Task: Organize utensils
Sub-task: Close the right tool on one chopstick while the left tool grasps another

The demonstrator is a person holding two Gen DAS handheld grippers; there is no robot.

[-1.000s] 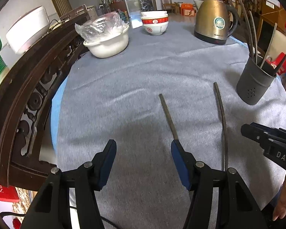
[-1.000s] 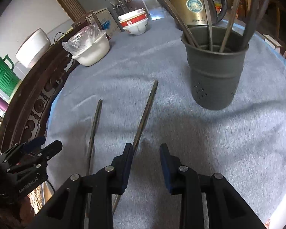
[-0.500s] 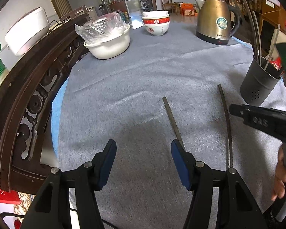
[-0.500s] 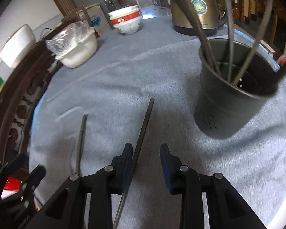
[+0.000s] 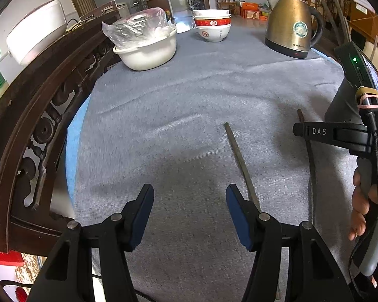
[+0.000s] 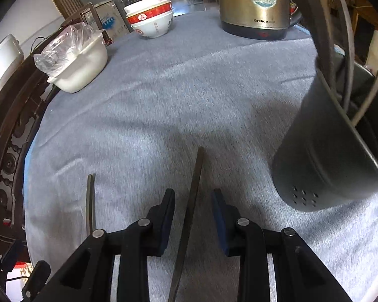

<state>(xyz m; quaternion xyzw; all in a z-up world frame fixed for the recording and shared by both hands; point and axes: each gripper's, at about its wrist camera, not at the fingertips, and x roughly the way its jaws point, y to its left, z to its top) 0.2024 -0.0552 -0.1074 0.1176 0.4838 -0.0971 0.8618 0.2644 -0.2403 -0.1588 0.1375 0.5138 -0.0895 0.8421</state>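
Note:
Two dark chopsticks lie on the grey tablecloth. My right gripper (image 6: 192,198) is open and straddles the right chopstick (image 6: 197,168); its blue pads (image 6: 170,209) stand clear of it on both sides. The left chopstick (image 6: 90,201) lies apart to the left. The dark grey utensil holder (image 6: 322,156) with several utensils stands close at the right. In the left wrist view my left gripper (image 5: 190,206) is open and holds nothing; the left chopstick (image 5: 239,161) runs past its right finger. The right gripper (image 5: 315,132), held by a hand, covers part of the right chopstick (image 5: 311,166).
A brass kettle (image 5: 293,32), stacked red-and-white bowls (image 5: 212,27) and a white basin with a plastic bag (image 5: 148,47) stand at the far side. A carved wooden chair back (image 5: 37,115) curves along the table's left edge.
My right gripper has moved forward and lower over the right chopstick, which now lies between its jaws; the holder has slid to the view's right edge. The left gripper stayed still.

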